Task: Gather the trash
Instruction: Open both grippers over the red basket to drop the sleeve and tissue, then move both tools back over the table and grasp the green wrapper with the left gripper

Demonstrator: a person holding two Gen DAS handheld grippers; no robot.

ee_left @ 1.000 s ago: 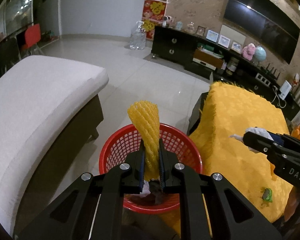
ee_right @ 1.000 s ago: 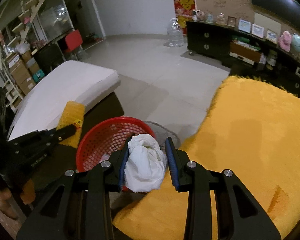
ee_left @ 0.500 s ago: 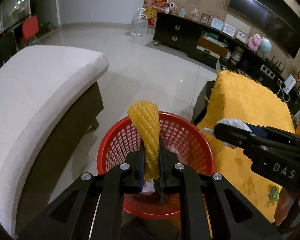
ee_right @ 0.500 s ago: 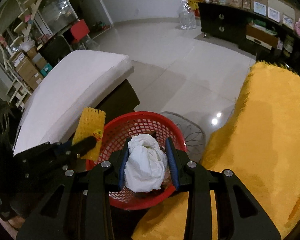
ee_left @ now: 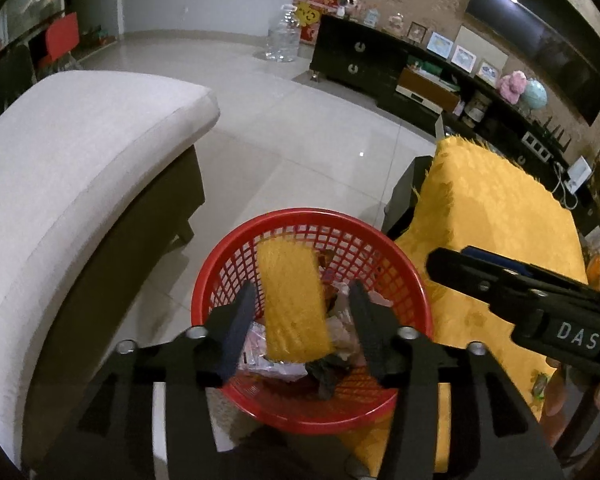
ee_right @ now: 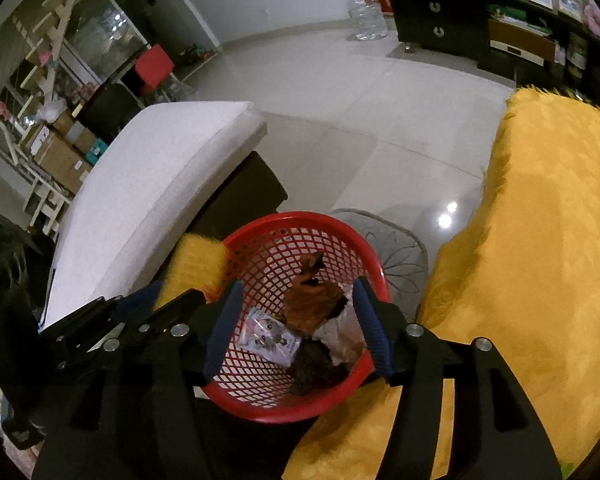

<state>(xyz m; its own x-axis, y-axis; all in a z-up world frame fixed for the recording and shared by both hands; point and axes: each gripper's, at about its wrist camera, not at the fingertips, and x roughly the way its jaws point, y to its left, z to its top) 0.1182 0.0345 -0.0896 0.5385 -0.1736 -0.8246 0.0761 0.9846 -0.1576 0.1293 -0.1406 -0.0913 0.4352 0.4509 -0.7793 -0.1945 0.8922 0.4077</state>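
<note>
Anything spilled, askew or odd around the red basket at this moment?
Nothing spilled. The yellow foam net hangs blurred and tilted between the open fingers of the left gripper, over the red basket, apparently mid-drop. The right gripper is open and empty above the trash inside. Both jaws have just been opening.

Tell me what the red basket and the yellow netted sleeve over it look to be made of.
Red basket: apparently moulded plastic, glossy, with a lattice of regular square holes. Yellow sleeve: probably soft foam netting, matte, finely ribbed mesh; blurred here, so not certain.
</note>
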